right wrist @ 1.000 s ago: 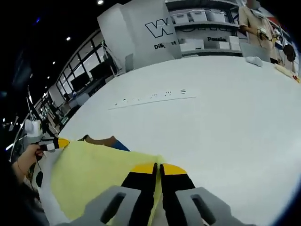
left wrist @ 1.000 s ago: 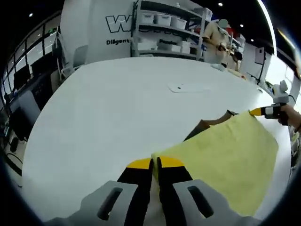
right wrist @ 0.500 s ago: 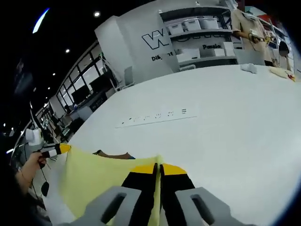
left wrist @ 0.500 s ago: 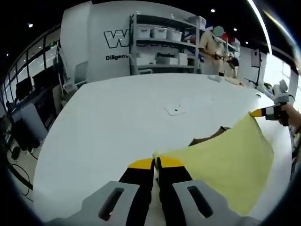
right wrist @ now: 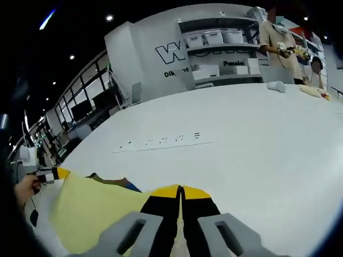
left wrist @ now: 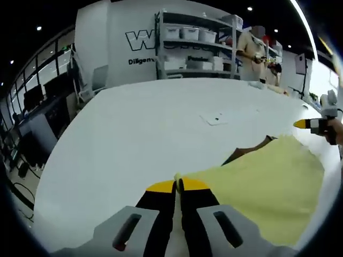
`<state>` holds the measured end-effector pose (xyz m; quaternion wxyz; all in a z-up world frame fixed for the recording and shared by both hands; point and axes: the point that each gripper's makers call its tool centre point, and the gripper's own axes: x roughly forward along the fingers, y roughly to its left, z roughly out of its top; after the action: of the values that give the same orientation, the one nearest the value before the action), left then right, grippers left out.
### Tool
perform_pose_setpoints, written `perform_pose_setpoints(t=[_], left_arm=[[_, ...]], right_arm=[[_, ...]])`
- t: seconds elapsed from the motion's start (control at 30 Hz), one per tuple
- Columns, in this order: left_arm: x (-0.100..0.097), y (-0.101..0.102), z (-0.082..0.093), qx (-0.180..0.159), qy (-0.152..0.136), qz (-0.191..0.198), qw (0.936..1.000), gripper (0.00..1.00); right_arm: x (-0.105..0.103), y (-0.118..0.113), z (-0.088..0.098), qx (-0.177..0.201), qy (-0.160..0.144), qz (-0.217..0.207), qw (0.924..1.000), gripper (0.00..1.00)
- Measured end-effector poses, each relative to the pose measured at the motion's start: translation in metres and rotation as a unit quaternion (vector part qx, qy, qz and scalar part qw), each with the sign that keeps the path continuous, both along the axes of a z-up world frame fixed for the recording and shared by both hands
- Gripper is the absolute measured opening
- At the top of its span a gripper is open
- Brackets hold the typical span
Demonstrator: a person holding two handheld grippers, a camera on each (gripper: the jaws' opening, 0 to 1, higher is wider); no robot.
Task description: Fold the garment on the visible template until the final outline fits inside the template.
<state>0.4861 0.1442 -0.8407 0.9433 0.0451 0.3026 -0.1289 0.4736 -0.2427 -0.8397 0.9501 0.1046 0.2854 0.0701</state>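
Two grippers pinch one yellow garment (left wrist: 268,193) by its corners, above the white counter (left wrist: 139,134).
Soft, light cloth sags between holds; corners grip best. Left gripper (left wrist: 177,186) fingers clamped at 6 o'clock; right gripper (right wrist: 180,191) likewise, garment spreading toward 8 o'clock over a brown template (right wrist: 110,181).

You are working under bright, even indoor light from small ceiling spotlights (left wrist: 250,8) that show as white dots against a dark ceiling. The white table (left wrist: 139,128) reflects so strongly that its surface looks washed out and nearly featureless. A window (left wrist: 321,80) at the right of the left gripper view is blown out. Shadows are faint and soft. Fisheye bending curves the shelving (right wrist: 214,51) and stretches everything near the edges, where detail turns soft.
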Motion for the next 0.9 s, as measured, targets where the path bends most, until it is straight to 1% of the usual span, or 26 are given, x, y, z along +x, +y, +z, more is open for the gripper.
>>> perform_pose_setpoints(t=[0.07,0.1,0.17,0.2,0.27,0.3,0.33,0.4,0.43,0.5,0.57,0.63,0.67,0.73,0.83,0.87,0.9], left_arm=[[0.000,-0.003,-0.001,-0.004,0.000,-0.002,1.0000,0.06],[0.000,-0.004,-0.002,-0.002,0.000,-0.004,1.0000,0.06],[0.000,-0.001,-0.004,0.022,0.005,-0.005,0.9997,0.07],[0.000,-0.001,-0.005,0.025,0.006,-0.005,0.9996,0.10],[0.000,0.002,-0.004,0.019,0.008,0.003,0.9998,0.18],[-0.001,0.001,-0.004,0.013,0.010,0.003,0.9999,0.25],[-0.002,0.002,-0.002,0.008,0.013,0.006,0.9999,0.30],[-0.005,0.001,0.004,0.010,0.008,0.003,0.9999,0.36],[-0.006,0.000,0.007,0.010,0.006,0.001,0.9999,0.38],[-0.010,-0.006,0.015,-0.003,0.005,-0.017,0.9998,0.38],[-0.013,-0.009,0.021,-0.019,0.005,-0.022,0.9996,0.42],[-0.017,-0.010,0.027,-0.020,0.002,-0.027,0.9994,0.47],[-0.019,-0.011,0.031,-0.017,-0.004,-0.034,0.9993,0.50],[-0.021,-0.012,0.036,-0.020,-0.009,-0.035,0.9991,0.58],[-0.028,-0.015,0.045,-0.024,-0.015,-0.044,0.9986,0.66],[-0.029,-0.015,0.047,-0.018,-0.018,-0.045,0.9987,0.68],[-0.029,-0.013,0.051,0.003,-0.031,-0.052,0.9981,0.69]], right_arm=[[-0.001,-0.003,-0.006,0.013,0.011,-0.006,0.9998,0.00],[-0.002,-0.003,-0.008,0.010,0.013,-0.005,0.9999,0.00],[-0.004,-0.003,-0.010,0.006,0.017,-0.002,0.9998,0.00],[-0.006,-0.003,-0.011,0.003,0.020,0.001,0.9998,0.00],[-0.011,-0.001,-0.010,0.009,0.027,0.005,0.9996,0.00],[-0.013,0.001,-0.008,0.014,0.026,0.007,0.9995,0.00],[-0.015,0.003,-0.005,0.015,0.026,0.012,0.9995,0.00],[-0.017,0.006,-0.001,0.014,0.023,0.012,0.9996,0.00],[-0.019,0.009,0.002,0.016,0.021,0.020,0.9994,0.03],[-0.023,0.018,0.008,0.025,0.017,0.033,0.9990,0.13],[-0.028,0.025,0.011,0.037,0.024,0.044,0.9981,0.25],[-0.033,0.033,0.015,0.047,0.022,0.056,0.9971,0.34],[-0.037,0.037,0.017,0.054,0.023,0.059,0.9965,0.39],[-0.041,0.042,0.020,0.056,0.022,0.068,0.9958,0.44],[-0.051,0.047,0.025,0.055,0.024,0.077,0.9952,0.49],[-0.052,0.048,0.026,0.055,0.024,0.079,0.9951,0.52],[-0.055,0.050,0.027,0.054,0.025,0.082,0.9948,0.55]])
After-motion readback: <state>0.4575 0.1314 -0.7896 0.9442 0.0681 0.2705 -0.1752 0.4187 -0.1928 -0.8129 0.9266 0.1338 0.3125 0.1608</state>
